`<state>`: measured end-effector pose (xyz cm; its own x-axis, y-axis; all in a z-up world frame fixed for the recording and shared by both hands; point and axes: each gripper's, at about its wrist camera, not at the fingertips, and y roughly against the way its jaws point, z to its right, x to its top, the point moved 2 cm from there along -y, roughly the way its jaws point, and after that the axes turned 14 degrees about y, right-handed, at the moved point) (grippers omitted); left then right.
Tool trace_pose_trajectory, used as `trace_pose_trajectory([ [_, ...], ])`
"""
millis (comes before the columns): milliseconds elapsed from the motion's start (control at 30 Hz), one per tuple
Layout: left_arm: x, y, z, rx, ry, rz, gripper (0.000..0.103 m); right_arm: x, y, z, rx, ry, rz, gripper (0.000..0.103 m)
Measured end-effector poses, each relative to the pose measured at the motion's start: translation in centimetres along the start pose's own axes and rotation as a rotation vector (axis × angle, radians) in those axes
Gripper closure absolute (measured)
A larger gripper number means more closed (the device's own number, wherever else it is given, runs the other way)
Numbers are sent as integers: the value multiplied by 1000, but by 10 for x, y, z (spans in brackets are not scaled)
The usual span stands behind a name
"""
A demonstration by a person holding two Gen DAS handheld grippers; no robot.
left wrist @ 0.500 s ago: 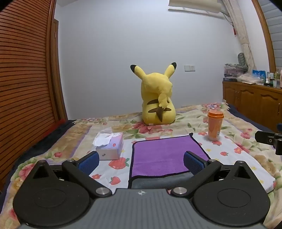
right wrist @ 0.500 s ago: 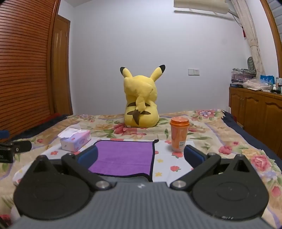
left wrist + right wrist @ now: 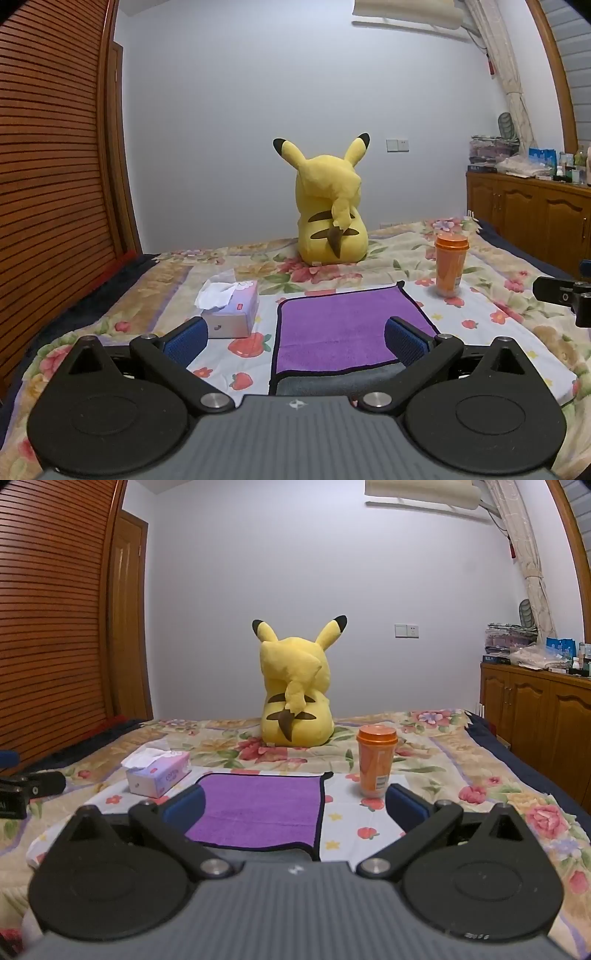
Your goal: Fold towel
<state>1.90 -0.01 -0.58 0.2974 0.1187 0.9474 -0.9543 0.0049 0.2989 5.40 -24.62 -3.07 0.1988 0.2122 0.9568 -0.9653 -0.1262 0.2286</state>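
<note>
Bed: the wide flower-and-strawberry printed quilt point(image 3: 491, 317) carries everything, in both wrist views.
Plush: a big yellow mouse-shaped soft toy with black-tipped ears point(image 3: 330, 218) sits at 12 o'clock, well beyond the work, back turned.
Towel: the purple terry towel with black edging point(image 3: 351, 332) lies flat at the centre of the quilt, its near edge turned up to show a grey underside point(image 3: 340, 384); in the right view it sits at about 11 o'clock point(image 3: 258, 808).
Tissues: a pale lilac cardboard tissue box point(image 3: 232, 312) lies at 10 o'clock, just beside the towel but apart.
Cup: an orange plastic lidded tumbler point(image 3: 376, 760) stands upright at 1 o'clock, near the far right corner, not touching.
Left gripper point(image 3: 295, 338): blue-padded jaws wide apart, holding nothing, poised short of the near edge.
Right gripper point(image 3: 295, 805): likewise spread and empty.
Change: almost none against half a second ago (both views sit as they did), towel unmoved.
Meaning: probably the pause before a grasp; the fold appears barely begun, and both near corners need pinching next.
</note>
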Motion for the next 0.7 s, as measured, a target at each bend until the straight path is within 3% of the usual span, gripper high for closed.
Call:
trace_pose_trajectory([
  [700,0,1,0,0,-2,5,0,1,0,1,0,1,0,0],
])
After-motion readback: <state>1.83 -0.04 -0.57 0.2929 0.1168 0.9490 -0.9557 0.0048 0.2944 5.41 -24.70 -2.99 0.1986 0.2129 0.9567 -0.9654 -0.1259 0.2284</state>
